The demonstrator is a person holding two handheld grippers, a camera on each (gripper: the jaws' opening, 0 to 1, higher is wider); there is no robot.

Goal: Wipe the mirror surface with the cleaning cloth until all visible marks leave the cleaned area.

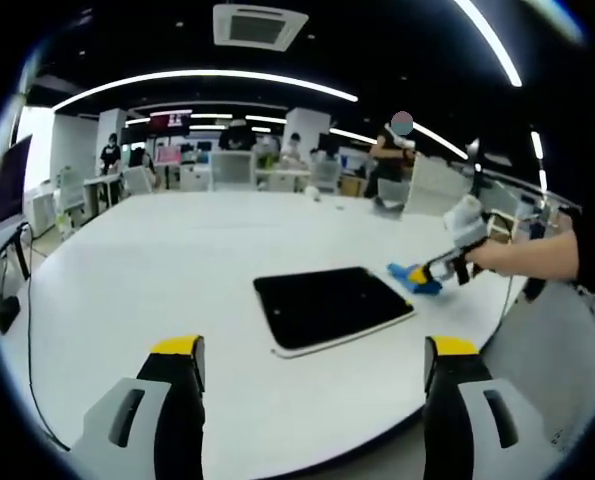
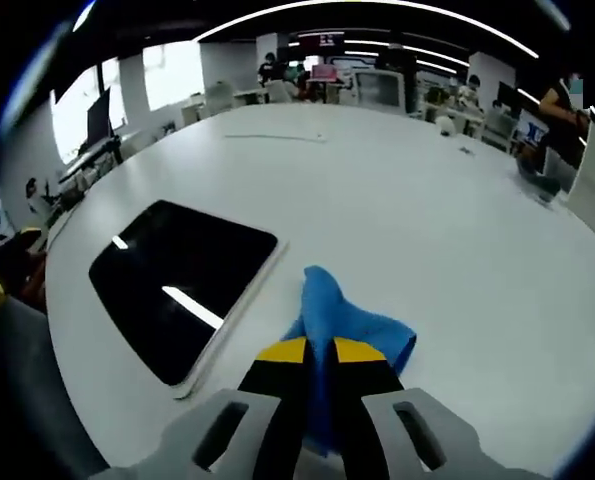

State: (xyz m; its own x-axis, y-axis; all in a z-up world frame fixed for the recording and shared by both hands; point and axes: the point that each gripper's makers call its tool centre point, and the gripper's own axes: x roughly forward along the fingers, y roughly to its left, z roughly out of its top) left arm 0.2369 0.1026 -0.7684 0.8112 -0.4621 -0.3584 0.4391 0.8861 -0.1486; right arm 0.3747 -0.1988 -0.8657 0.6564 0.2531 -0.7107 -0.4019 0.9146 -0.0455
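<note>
A dark rectangular mirror [image 1: 332, 307] with a pale rim lies flat on the white table [image 1: 177, 270]. In the left gripper view my left gripper [image 1: 315, 352] is open, its yellow-tipped jaws held wide apart over the near table edge, short of the mirror. Beyond the mirror's right corner the right gripper [image 1: 423, 277] pinches a blue cloth [image 1: 413, 277]. In the right gripper view my right gripper [image 2: 320, 351] is shut on the blue cloth [image 2: 352, 320], which rests on the table just right of the mirror [image 2: 177, 282]. The mirror reflects ceiling light strips.
A person's hand and forearm [image 1: 527, 252] reach in from the right. Desks, chairs, monitors and several people [image 1: 389, 160] stand behind the table. A cable [image 1: 27, 330] hangs off the table's left edge. A small white object [image 2: 445, 124] sits far across the table.
</note>
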